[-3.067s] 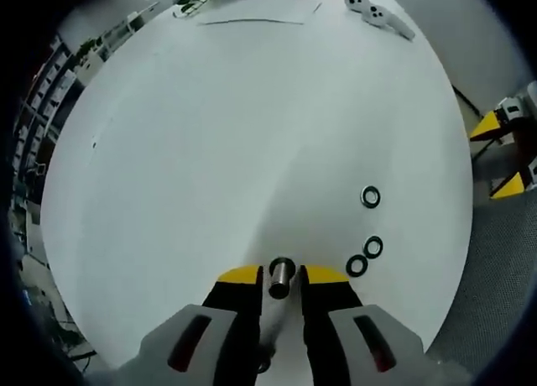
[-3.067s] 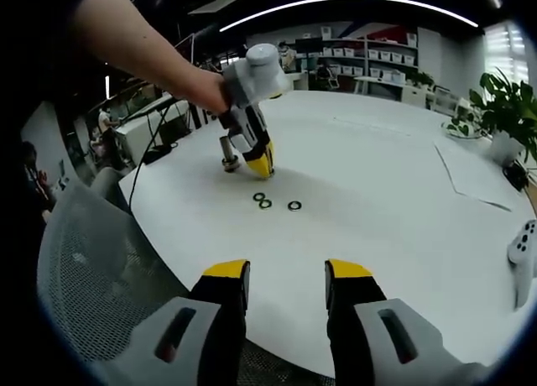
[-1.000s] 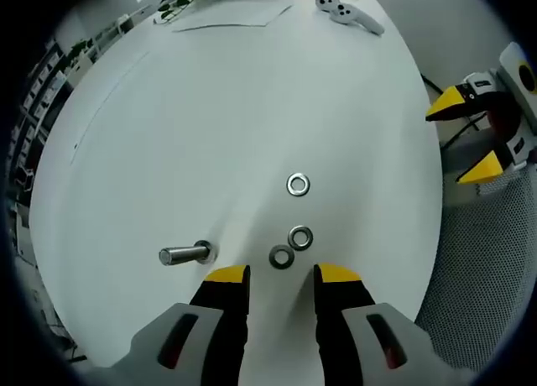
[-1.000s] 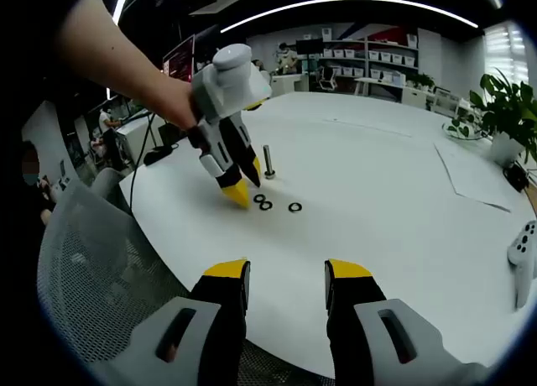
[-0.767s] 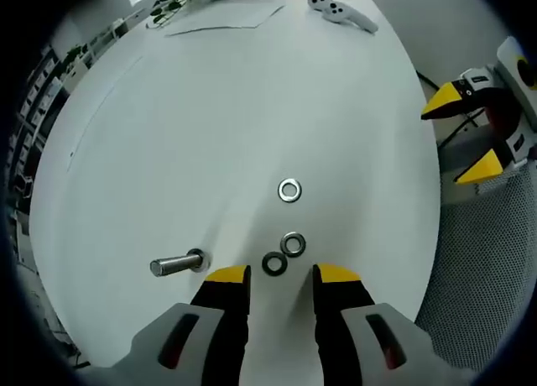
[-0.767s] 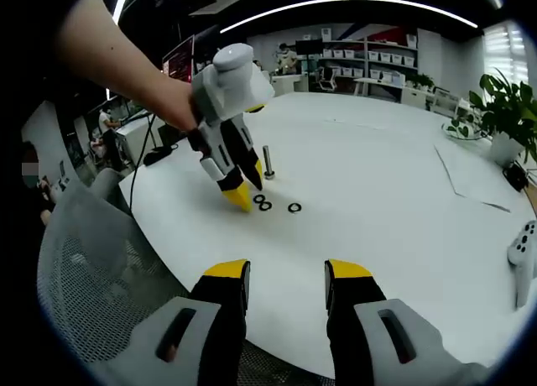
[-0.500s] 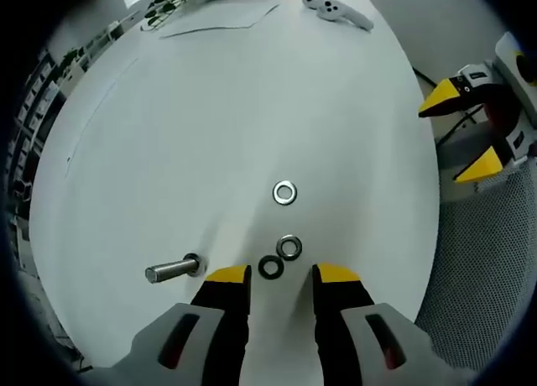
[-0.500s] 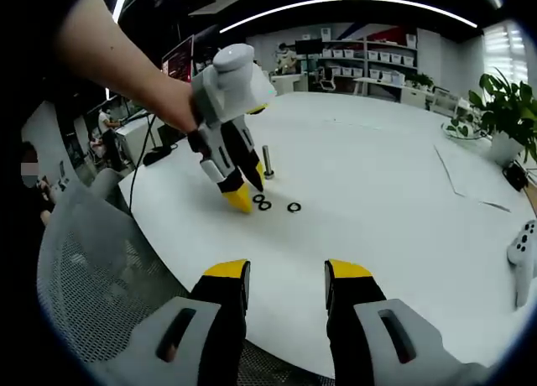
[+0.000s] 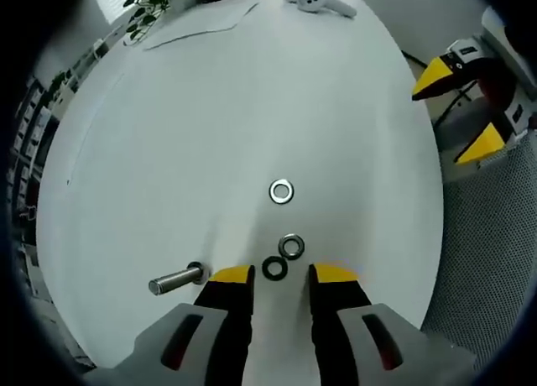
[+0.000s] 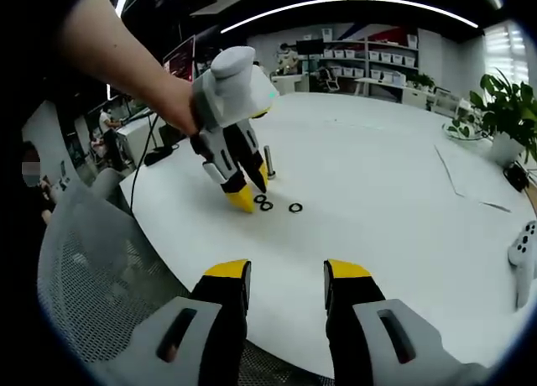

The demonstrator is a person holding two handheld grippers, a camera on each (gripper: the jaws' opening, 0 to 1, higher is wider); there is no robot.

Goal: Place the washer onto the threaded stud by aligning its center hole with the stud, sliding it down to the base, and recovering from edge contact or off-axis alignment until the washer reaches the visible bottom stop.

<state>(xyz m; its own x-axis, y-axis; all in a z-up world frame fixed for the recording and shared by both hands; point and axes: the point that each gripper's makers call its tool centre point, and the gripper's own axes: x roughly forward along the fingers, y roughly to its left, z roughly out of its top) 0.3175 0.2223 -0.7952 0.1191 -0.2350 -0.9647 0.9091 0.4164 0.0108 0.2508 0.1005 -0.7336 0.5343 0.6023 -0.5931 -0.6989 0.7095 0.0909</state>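
Stud: bare, lower left.
Washers: three on table, none lifted.
Left gripper: jaws spread, nearest washer between the tips.
Right gripper: jaws spread, empty.
Left: grasp, thread, seat.

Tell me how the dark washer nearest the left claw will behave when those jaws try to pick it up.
The dark washer lies flat on the smooth white table, so it will probably slide rather than lift. It looks thin and rigid, likely hard to pinch by its edge. The left claw is open right over it; a second washer alongside may get nudged.
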